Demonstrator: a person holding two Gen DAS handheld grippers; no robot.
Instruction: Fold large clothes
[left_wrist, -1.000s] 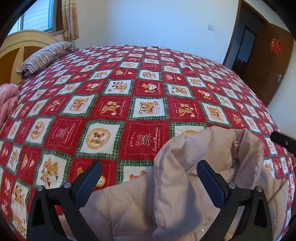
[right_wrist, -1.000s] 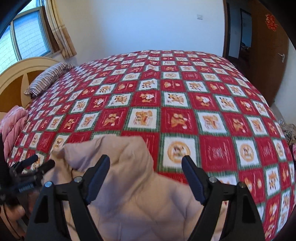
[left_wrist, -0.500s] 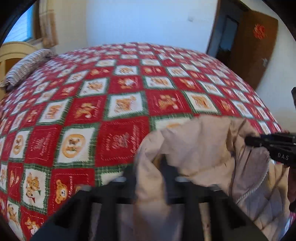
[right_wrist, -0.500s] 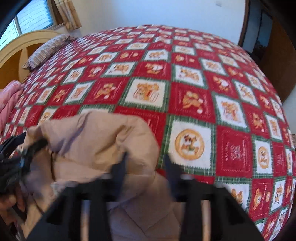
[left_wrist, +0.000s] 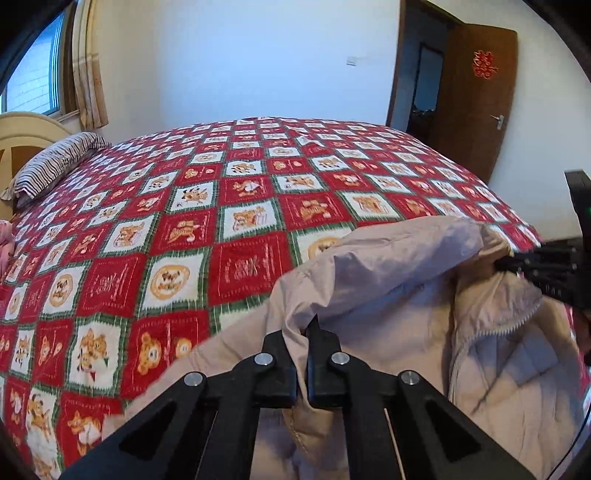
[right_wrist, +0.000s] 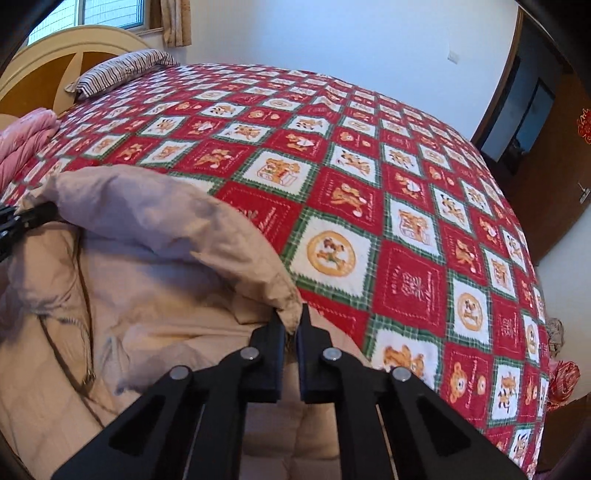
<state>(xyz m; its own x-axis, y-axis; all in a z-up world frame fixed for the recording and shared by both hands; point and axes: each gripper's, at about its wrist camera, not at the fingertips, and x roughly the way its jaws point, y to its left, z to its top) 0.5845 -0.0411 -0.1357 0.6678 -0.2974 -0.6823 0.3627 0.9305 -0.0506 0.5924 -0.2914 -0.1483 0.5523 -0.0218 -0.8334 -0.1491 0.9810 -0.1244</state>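
The right gripper (right_wrist: 293, 325) has just closed its jaws, and they now pinch an edge of the beige padded jacket (right_wrist: 155, 295) near the bed's near edge. The jacket lies bunched on the red-and-white checked bedspread (right_wrist: 406, 229), its zipper (right_wrist: 85, 295) running down the left part. At the picture's left edge the left gripper (right_wrist: 26, 218) meets another part of the jacket's raised edge, seemingly gripping it. A striped pillow (right_wrist: 118, 70) rests at the headboard (right_wrist: 55, 62), with pink bedding (right_wrist: 26, 140) near the bed's left edge.
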